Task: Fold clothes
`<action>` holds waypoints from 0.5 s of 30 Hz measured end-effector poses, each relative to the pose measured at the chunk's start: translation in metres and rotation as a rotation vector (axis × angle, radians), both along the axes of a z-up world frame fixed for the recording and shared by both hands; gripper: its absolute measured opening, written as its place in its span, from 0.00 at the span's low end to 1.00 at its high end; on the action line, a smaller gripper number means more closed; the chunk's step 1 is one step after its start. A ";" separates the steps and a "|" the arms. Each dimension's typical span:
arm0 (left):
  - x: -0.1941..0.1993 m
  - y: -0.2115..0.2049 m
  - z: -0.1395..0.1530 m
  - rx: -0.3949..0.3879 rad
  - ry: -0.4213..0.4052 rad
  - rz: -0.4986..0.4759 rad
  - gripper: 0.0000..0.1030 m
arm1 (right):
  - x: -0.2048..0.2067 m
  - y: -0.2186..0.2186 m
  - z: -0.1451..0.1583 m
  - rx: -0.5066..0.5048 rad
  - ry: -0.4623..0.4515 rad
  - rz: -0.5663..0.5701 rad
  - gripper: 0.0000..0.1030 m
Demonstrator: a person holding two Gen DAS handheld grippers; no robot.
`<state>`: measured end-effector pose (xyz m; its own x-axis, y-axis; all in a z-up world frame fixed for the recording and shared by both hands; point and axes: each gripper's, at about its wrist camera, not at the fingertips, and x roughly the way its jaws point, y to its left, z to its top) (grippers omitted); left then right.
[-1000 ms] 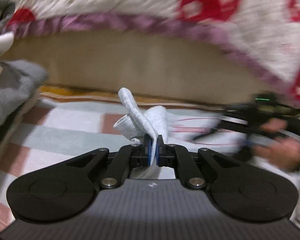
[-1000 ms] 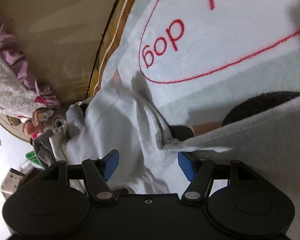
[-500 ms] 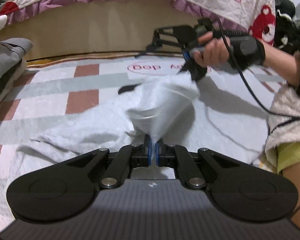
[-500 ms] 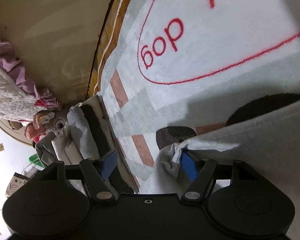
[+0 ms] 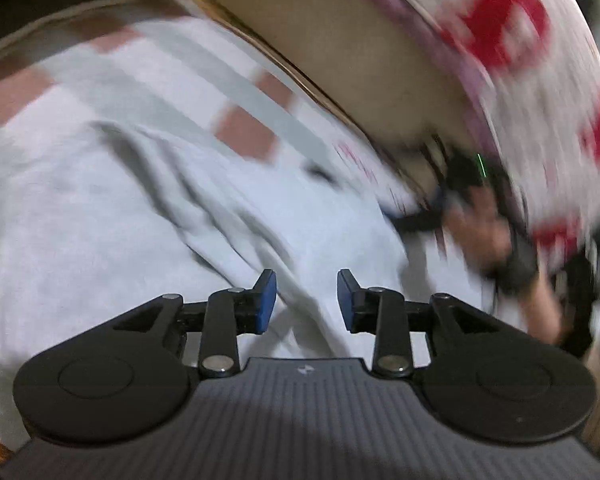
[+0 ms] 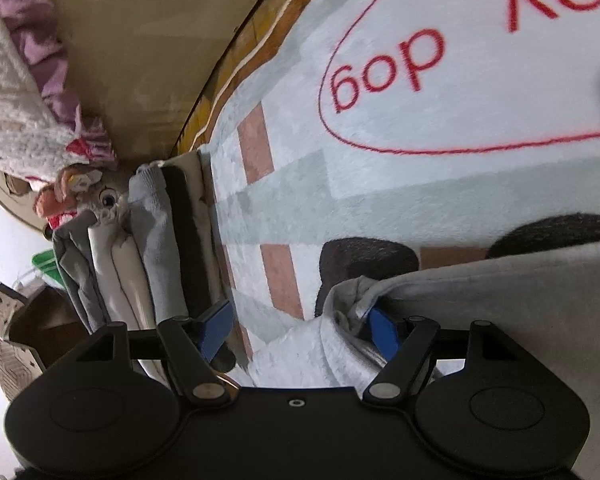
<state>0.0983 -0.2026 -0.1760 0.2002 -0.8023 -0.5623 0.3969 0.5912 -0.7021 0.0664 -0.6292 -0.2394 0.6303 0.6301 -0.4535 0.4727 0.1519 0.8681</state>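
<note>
A light grey garment (image 5: pixel 112 216) lies spread and creased on the patterned rug (image 5: pixel 244 136). My left gripper (image 5: pixel 306 300) is open just above it, blue pads apart, holding nothing; this view is blurred by motion. My right gripper (image 6: pixel 300 330) is open, and a folded corner of the same garment (image 6: pixel 480 300) lies against its right pad (image 6: pixel 384 334). The right gripper and the hand holding it (image 5: pixel 476 216) show at the garment's far right edge in the left wrist view.
A stack of folded clothes (image 6: pixel 156 240) with a plush toy (image 6: pixel 80 196) on it stands at the rug's end. A bed base (image 5: pixel 380 60) with a quilted cover (image 5: pixel 520 40) runs along the rug. A box (image 6: pixel 8 332) sits beyond the stack.
My left gripper has opened and let go of the garment, which now lies flat on the rug. The left view has swung down and sideways. The right gripper stays open at the garment's corner.
</note>
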 end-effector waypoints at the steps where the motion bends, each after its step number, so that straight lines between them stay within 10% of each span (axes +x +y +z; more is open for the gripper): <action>1: 0.008 0.004 -0.004 -0.026 0.033 0.062 0.38 | 0.002 0.002 0.000 -0.013 -0.003 0.008 0.75; 7: 0.045 -0.025 -0.021 0.009 0.055 0.117 0.42 | 0.012 0.017 0.008 -0.148 -0.062 0.076 0.77; 9: 0.049 -0.045 -0.018 0.050 0.015 0.079 0.30 | 0.010 0.017 0.009 -0.159 -0.063 0.063 0.76; 11: 0.048 -0.066 -0.008 0.150 -0.092 0.029 0.00 | 0.009 0.021 0.016 -0.253 -0.063 0.094 0.61; 15: 0.054 -0.080 0.014 0.273 -0.319 -0.004 0.00 | 0.008 0.030 0.029 -0.442 -0.064 0.157 0.16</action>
